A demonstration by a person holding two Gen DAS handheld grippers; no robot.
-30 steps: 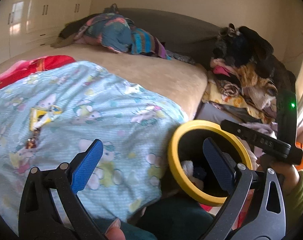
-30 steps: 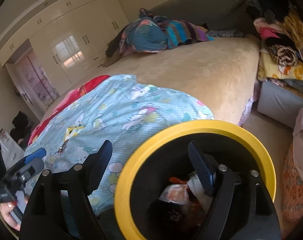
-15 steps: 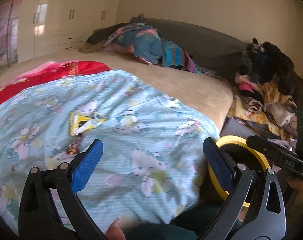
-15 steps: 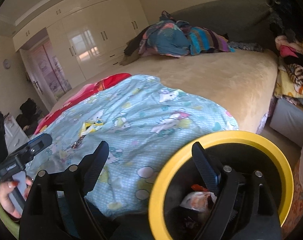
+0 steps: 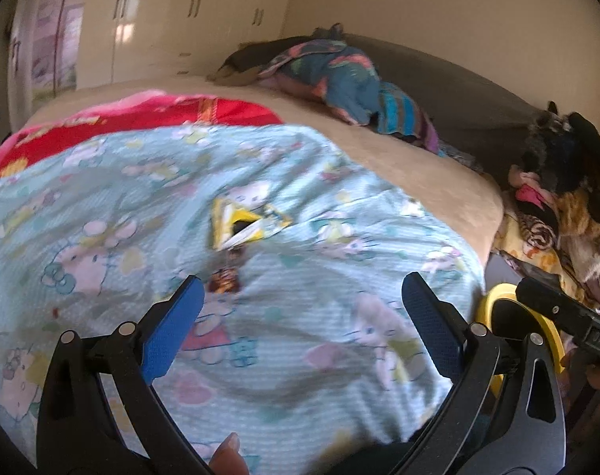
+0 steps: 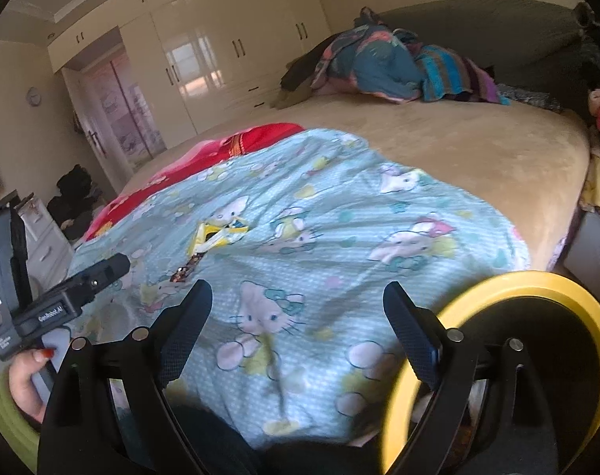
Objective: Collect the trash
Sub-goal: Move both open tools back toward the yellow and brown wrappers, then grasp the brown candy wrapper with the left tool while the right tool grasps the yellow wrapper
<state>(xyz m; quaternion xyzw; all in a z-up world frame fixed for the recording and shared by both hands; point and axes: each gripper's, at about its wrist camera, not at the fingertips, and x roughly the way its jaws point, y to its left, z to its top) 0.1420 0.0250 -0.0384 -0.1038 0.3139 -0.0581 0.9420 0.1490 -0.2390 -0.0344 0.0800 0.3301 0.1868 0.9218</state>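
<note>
We are in a bedroom, leaning over a bed (image 6: 477,146) covered near us by a pale blue cartoon quilt (image 5: 300,336), with cream wardrobes (image 6: 205,59) behind and a heap of clothes (image 5: 339,75) at the far end. On the quilt lie two pieces of trash: a yellow wrapper (image 5: 244,219), torn open, and just below it a small dark wrapper (image 5: 224,279).

The left gripper (image 5: 298,324) hangs over the quilt with its blue jaws spread wide and nothing between them. The dark wrapper sits just ahead of the left fingertip, slightly inside the gap; the yellow one lies farther ahead, left of the midline.

The right gripper (image 6: 298,316) is empty too; its jaws have just been opening and stand wide, with only quilt between them. In its view both wrappers lie ahead and to the left, outside the gap. The yellow-rimmed bin (image 6: 537,316) stands at the bed's edge on the right, behind the right finger.

We judge we are in the approach to the next pick. The left gripper seems better placed: it needs to go forward and down, straddle a wrapper, and pinch it without gathering the quilt, then carry it right to the bin.
</note>
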